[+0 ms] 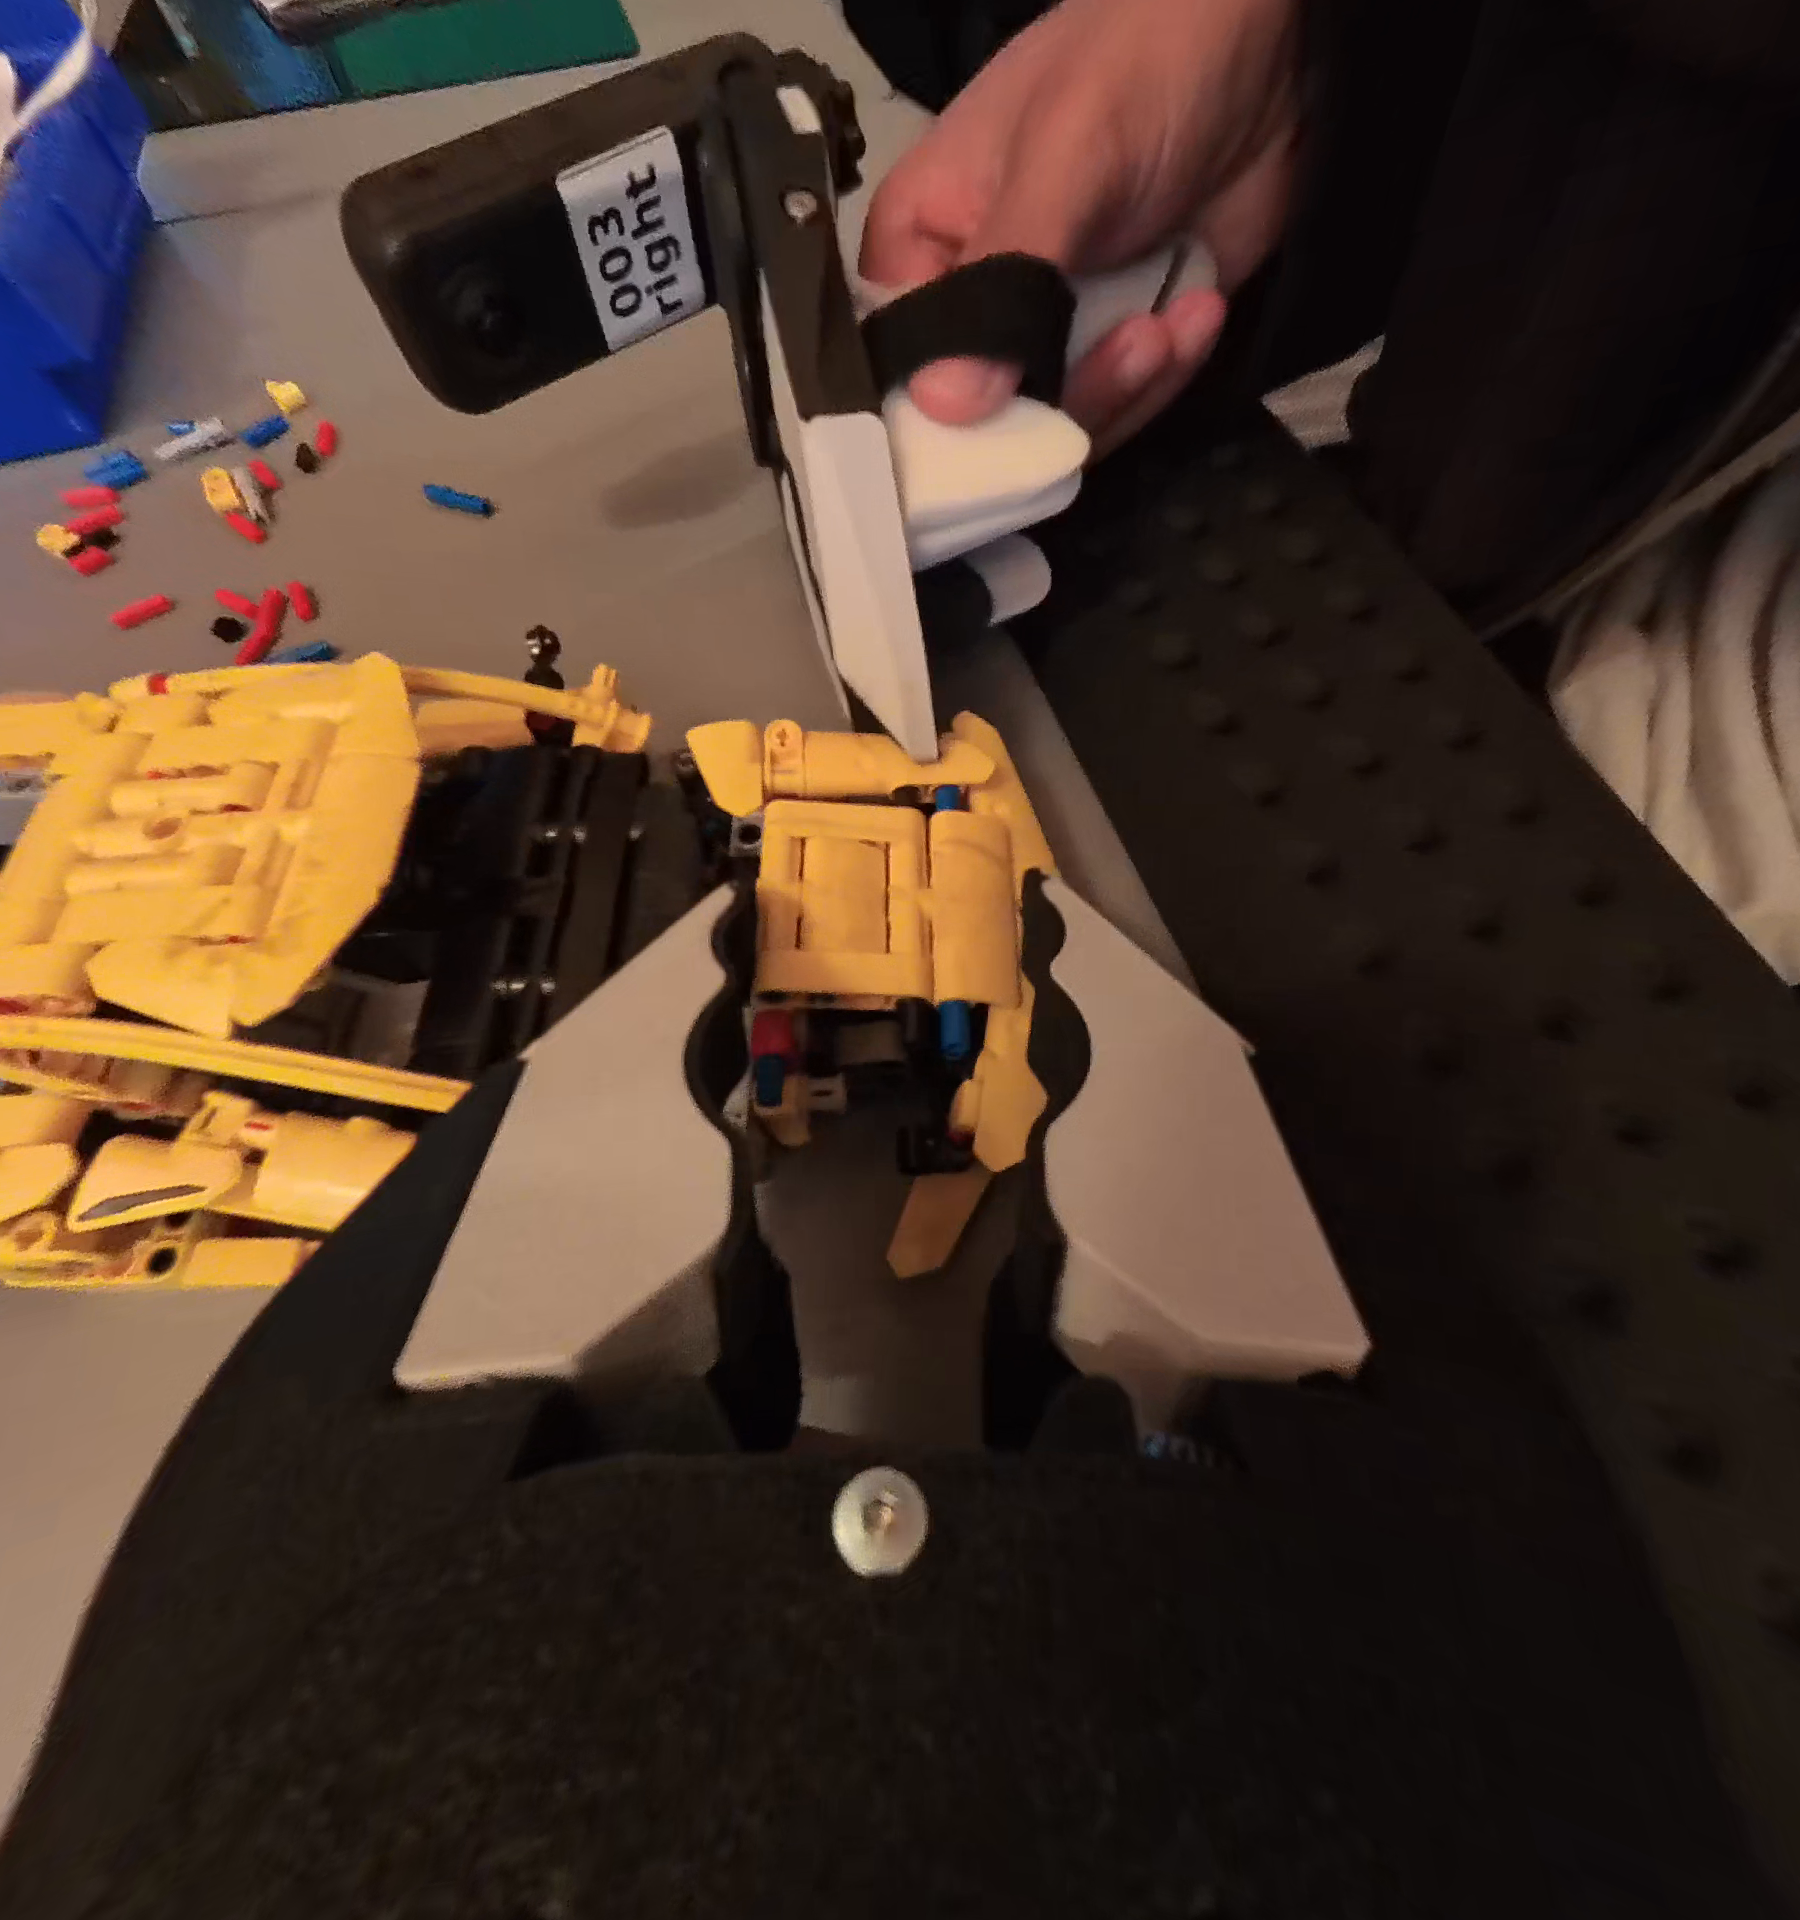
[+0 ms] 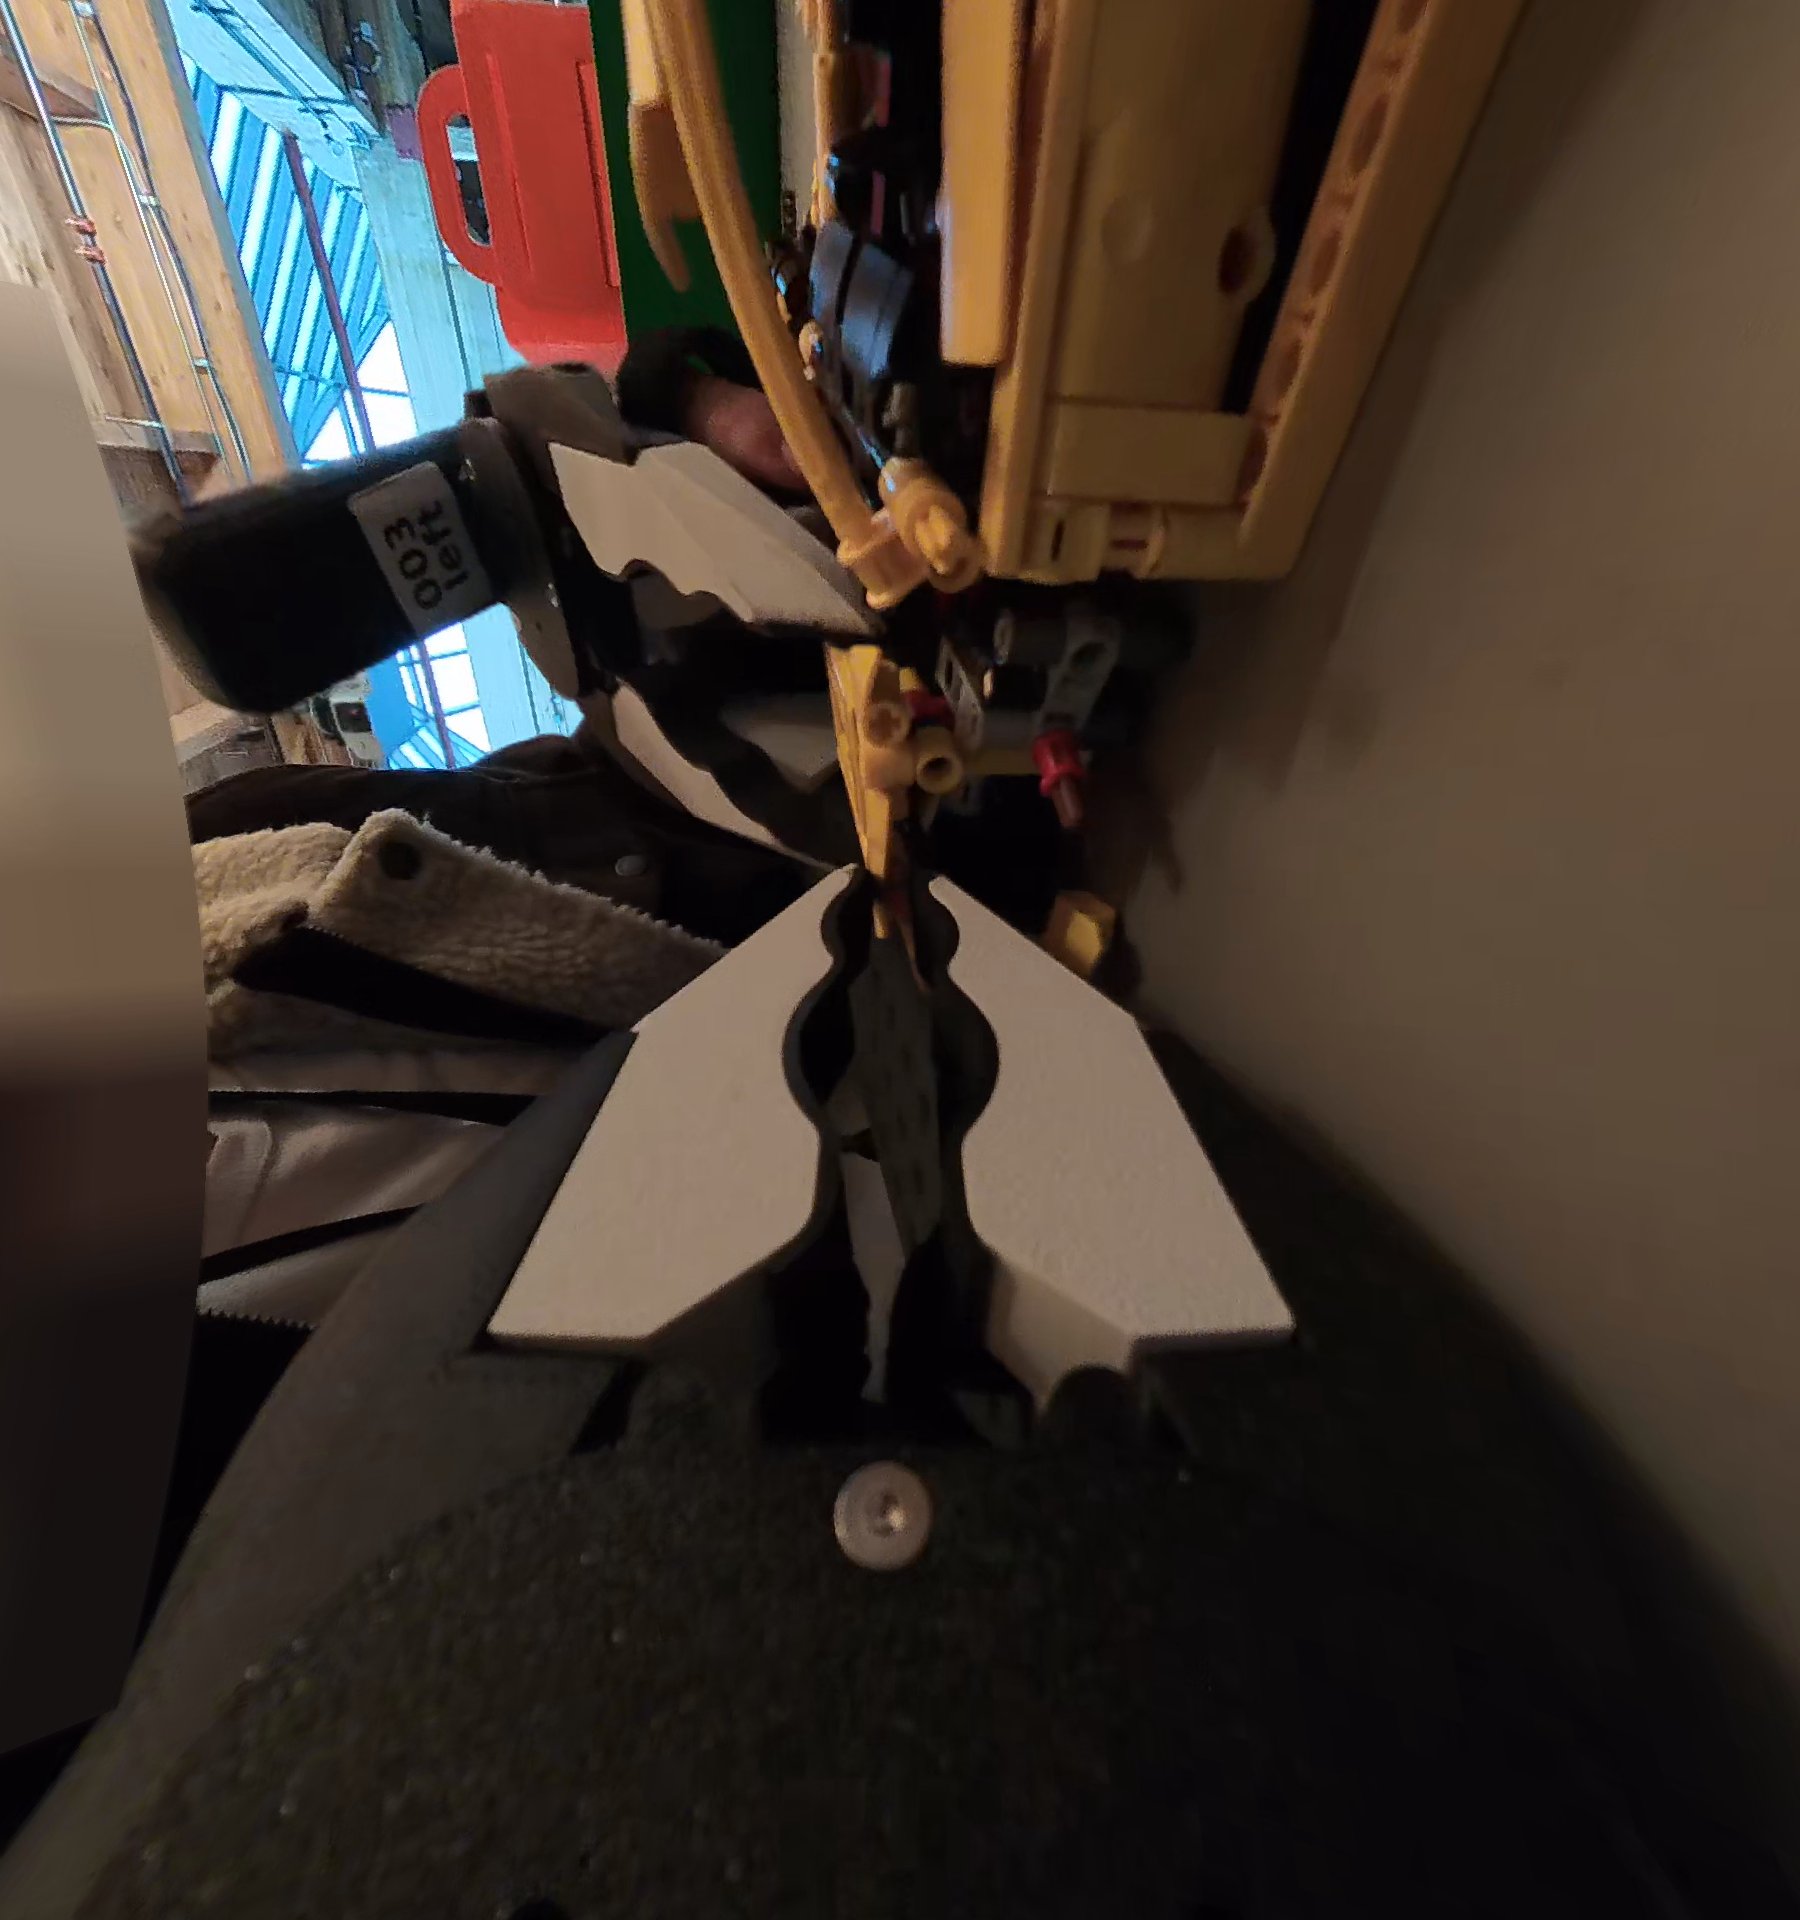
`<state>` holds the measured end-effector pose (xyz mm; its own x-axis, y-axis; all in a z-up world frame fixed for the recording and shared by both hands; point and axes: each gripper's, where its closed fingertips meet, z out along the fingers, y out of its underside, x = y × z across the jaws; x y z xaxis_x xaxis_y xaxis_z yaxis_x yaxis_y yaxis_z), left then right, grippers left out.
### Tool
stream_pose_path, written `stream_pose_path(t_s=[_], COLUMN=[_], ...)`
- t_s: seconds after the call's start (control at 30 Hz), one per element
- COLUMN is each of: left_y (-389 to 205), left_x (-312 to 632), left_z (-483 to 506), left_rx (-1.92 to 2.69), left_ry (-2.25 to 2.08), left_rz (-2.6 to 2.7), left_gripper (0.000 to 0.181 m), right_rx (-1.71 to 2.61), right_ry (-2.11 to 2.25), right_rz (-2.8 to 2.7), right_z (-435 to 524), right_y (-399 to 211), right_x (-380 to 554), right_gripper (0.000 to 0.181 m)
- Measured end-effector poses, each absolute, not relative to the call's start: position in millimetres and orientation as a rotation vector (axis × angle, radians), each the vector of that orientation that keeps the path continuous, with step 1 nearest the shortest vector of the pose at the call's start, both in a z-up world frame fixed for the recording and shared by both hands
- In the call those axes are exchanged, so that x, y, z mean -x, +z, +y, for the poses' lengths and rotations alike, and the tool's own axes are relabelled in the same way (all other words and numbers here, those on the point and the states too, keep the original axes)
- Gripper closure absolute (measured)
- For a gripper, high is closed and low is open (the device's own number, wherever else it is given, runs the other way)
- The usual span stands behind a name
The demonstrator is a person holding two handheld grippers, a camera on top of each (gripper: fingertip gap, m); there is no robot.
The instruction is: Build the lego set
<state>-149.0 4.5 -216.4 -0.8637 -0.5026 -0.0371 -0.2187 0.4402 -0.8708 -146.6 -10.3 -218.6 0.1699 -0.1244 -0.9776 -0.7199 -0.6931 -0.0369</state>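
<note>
Grey table (image 1: 615, 436): loose pins (image 1: 189, 499), yellow Lego car (image 1: 179, 966) left. Left gripper (image 1: 885, 914) clamped on yellow sub-assembly (image 1: 875, 904); right gripper (image 1: 911, 743) tips touching its far end.

Right wrist: right gripper (image 2: 891, 894) fingers nearly together, pinching sub-assembly's thin yellow edge (image 2: 880, 831); left gripper (image 2: 834, 696) opposite.

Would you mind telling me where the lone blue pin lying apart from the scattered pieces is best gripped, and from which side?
Grip the blue pin across its middle, coming straight down from above. It lies flat on the grey table, with bare surface along both long sides, so fingers can close across its narrow width. The loose pieces lie clear of it.
</note>
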Motion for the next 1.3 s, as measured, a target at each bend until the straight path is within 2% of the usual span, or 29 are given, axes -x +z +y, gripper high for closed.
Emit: stream_pose_path(t_s=[0.73,0.8,0.9,1.3], left_y=[-218.0,-218.0,-218.0,-218.4], left_x=[144.0,144.0,144.0,143.4], left_z=[0.1,0.3,0.3,0.1], left_rx=[0.746,0.747,0.75,0.764], left_ry=[-1.387,-1.388,-1.391,-1.385], left_rz=[2.358,2.359,2.36,2.352], left_gripper=[0.132,0.132,0.132,0.132], right_rx=[1.982,1.941,1.988,2.02], right_ry=[1.498,1.547,1.532,1.472], right_rz=[0.77,0.733,0.748,0.718], right_z=[-9.4,-11.9,-17.0,-14.0], right_y=[-219.5,-212.2,-219.3,-220.3], right_x=[146.8,147.2,146.2,149.4], right_gripper=[0.174,0.16,0.176,0.176])
